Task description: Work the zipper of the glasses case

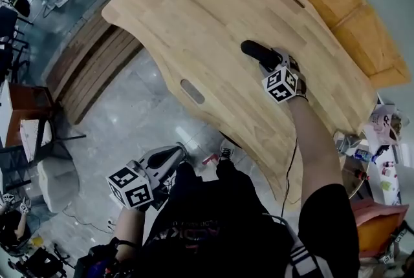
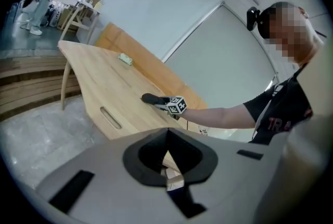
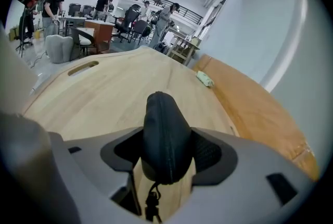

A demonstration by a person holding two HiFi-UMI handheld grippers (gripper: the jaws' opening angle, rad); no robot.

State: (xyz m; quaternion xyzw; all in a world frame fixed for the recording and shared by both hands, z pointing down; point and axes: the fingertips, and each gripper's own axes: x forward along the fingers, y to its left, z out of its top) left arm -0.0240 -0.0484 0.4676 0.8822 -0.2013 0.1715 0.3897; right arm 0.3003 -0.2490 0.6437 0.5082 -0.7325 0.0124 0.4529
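My left gripper (image 1: 173, 152) hangs low beside my black shirt, off the near edge of the wooden table (image 1: 194, 18), its jaws together on nothing. To the right, my right gripper (image 1: 270, 65) is clamped on the black glasses case (image 3: 165, 134) over the table. The case's long axis runs along my jaws, its free end pointing away across the wood. The zipper pull (image 3: 152, 201) dangles at the near end. A pale packet (image 3: 205, 79) lies well beyond. I cannot tell whether the case touches the table.

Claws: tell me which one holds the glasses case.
The right claw, closed on the black glasses case over the table; the left claw is shut and empty, off the table.
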